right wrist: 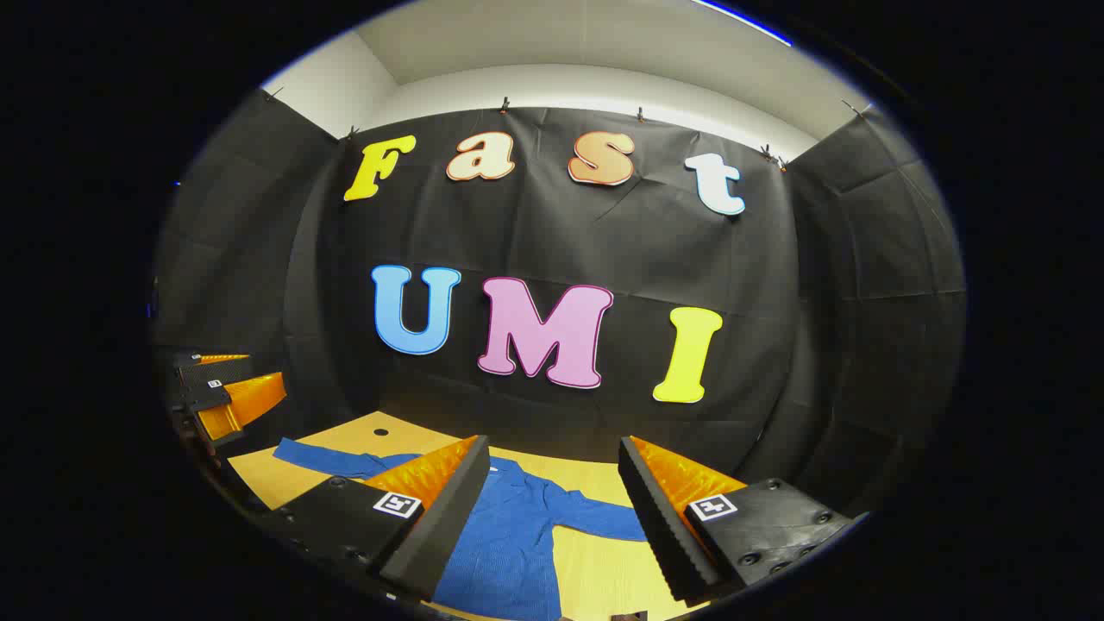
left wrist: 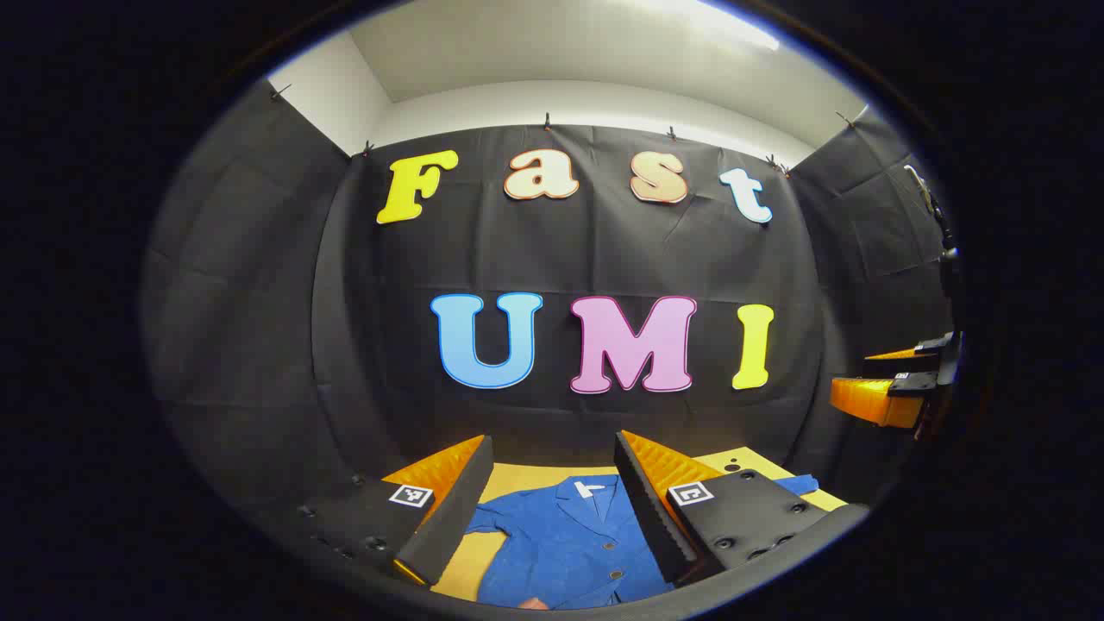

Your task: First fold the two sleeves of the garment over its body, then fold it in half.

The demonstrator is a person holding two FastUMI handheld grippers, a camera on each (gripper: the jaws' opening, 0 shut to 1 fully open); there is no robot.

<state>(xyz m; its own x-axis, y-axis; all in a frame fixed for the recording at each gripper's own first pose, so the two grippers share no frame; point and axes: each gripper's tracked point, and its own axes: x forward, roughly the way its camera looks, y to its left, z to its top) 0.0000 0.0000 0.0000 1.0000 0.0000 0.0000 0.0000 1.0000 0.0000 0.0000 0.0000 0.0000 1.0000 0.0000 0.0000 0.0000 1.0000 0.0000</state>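
Trouble, if it came, looked likeliest from height and aim; both grippers hung well above the garment (left wrist: 565, 539), and each would have to come down onto a thin sleeve lying flat on the tabletop (right wrist: 595, 569); a pinch that caught too little cloth could let the sleeve slip out, and one that dug too deep might drag the body along and rumple it. The left gripper (left wrist: 552, 496) had its fingers spread wide and held nothing; the right gripper (right wrist: 552, 500) was likewise parted and empty. In my judgement neither sleeve was folded yet, so the whole job lay ahead. The blue buttoned garment lay spread front-up on the tabletop, collar toward the far wall, one sleeve reaching out toward the left gripper's side and the other sleeve (right wrist: 604, 520) angled out on the right gripper's side; a stray fold there could skew the later halving. The tabletop was a plain yellow-tan board with a small dark hole (right wrist: 380, 431) near its far edge; black cloth walled the booth on three sides, with a pale ceiling above.
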